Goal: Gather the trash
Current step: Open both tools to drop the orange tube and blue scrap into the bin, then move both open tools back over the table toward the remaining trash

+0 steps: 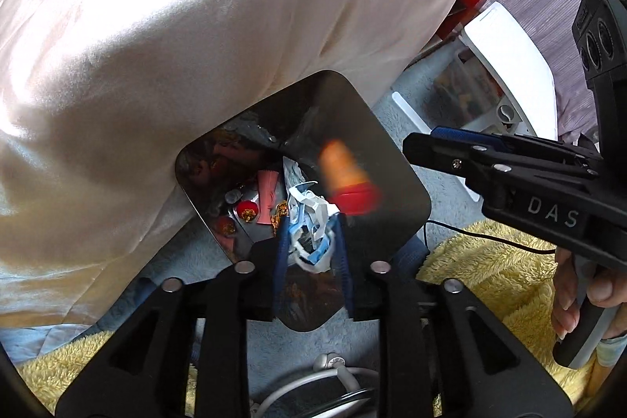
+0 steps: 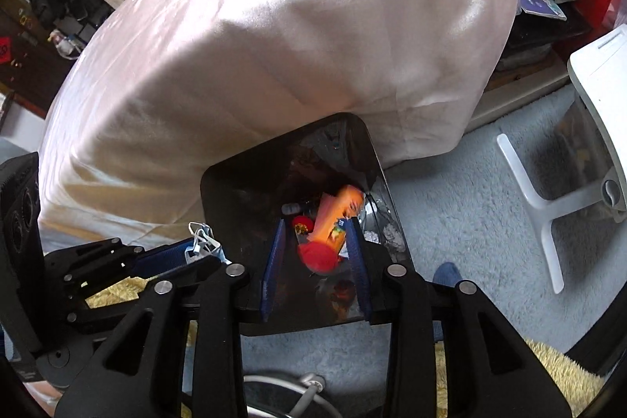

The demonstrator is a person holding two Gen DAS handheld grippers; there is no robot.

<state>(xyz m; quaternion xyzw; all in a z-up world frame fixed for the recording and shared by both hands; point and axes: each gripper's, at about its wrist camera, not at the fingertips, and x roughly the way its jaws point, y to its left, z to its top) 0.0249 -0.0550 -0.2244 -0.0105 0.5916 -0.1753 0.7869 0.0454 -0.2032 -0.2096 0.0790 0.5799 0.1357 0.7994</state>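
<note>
A black bin (image 1: 392, 159) (image 2: 235, 206) stands against the bed, with wrappers and other trash inside. My left gripper (image 1: 311, 257) points down over its near rim. A crumpled white and blue face mask (image 1: 309, 234) sits between its blue pads and touches both. The right wrist view shows the same mask (image 2: 202, 234) at the left gripper's tip (image 2: 213, 255). My right gripper (image 2: 317, 261) (image 1: 421, 142) is open above the bin. A blurred orange tube with a red cap (image 2: 333, 218) (image 1: 345, 179) is loose between its fingers, over the bin's opening.
A bed under a pink sheet (image 1: 176, 26) (image 2: 274, 26) overhangs the bin's far side. A white plastic stool (image 1: 505, 65) (image 2: 595, 77) stands to the right on grey carpet. A yellow fluffy rug (image 1: 490, 261) and a black cable (image 1: 490, 237) lie near the bin. A hand (image 1: 580, 300) holds the right gripper's handle.
</note>
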